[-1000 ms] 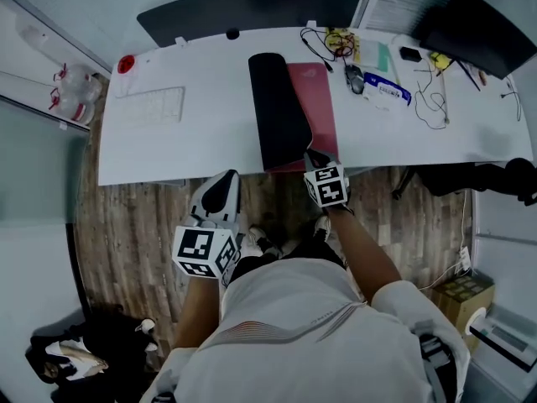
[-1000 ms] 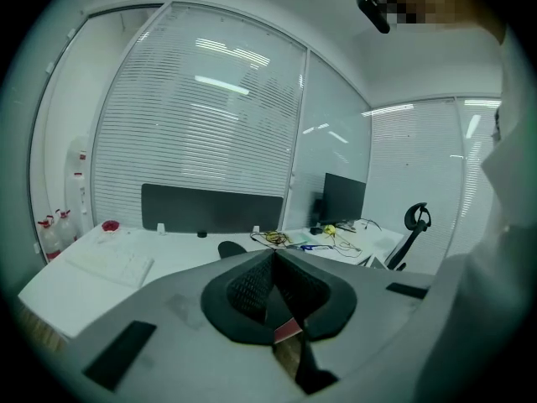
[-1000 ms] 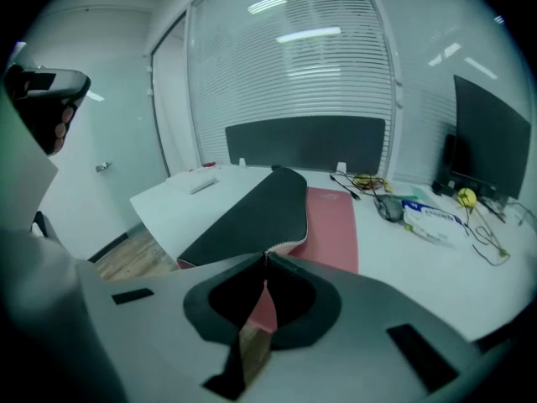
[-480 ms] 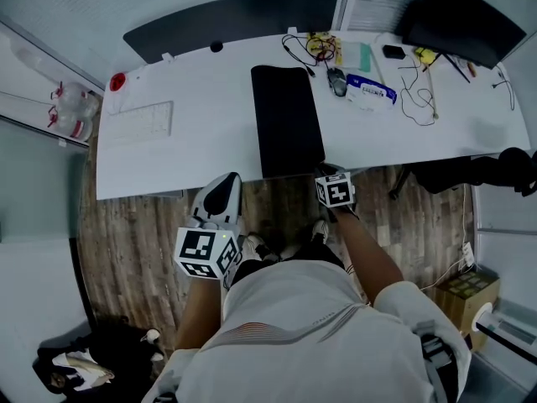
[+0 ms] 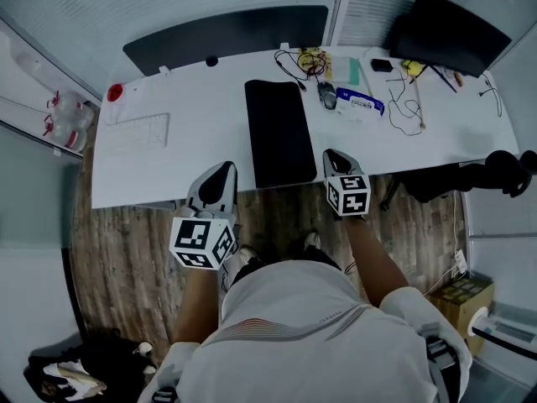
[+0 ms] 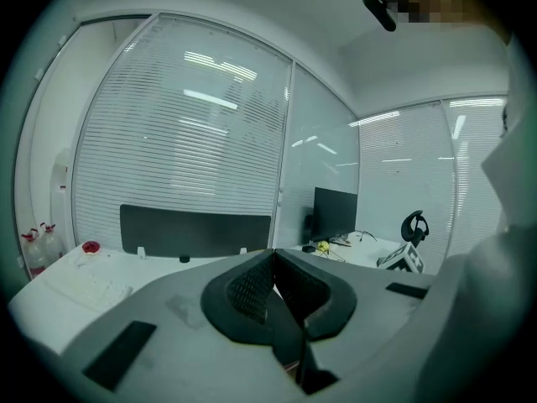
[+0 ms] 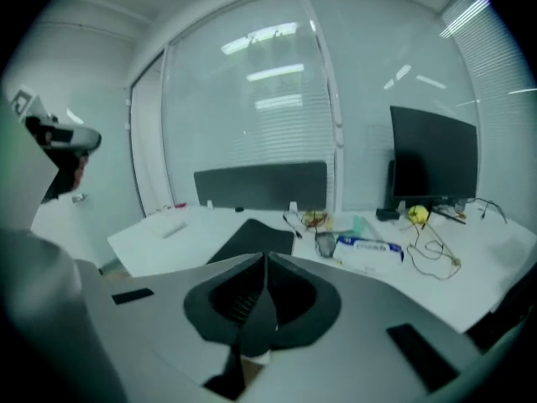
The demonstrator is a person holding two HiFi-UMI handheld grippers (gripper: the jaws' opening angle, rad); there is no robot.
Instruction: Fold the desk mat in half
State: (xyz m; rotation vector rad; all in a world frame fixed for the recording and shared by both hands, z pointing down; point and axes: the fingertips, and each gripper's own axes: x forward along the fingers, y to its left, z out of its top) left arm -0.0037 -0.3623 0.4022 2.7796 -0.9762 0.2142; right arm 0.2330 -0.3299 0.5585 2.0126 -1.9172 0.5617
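Observation:
The black desk mat (image 5: 279, 133) lies flat on the white desk (image 5: 193, 154) as a narrow strip that runs from the front edge toward the back. It also shows in the right gripper view as the desk mat (image 7: 250, 238) beyond the jaws. My right gripper (image 5: 333, 154) hovers at the desk's front edge, just right of the mat's near corner and apart from it. In its own view the right gripper (image 7: 265, 257) has its jaws together with nothing between them. My left gripper (image 5: 224, 170) hangs in front of the desk, left of the mat. The left gripper (image 6: 273, 253) is shut and empty.
A white keyboard (image 5: 141, 130) and a red object (image 5: 115, 92) lie at the desk's left. A mouse (image 5: 326, 95), a blue-white packet (image 5: 361, 105) and cables (image 5: 407, 99) lie to the right of the mat. A monitor (image 5: 445, 32) stands at back right, a dark panel (image 5: 222, 28) behind the desk.
A second ago a pink face of the mat showed beside the black, with the right gripper at its near corner. Now only black shows, and the right gripper has moved off to the right.

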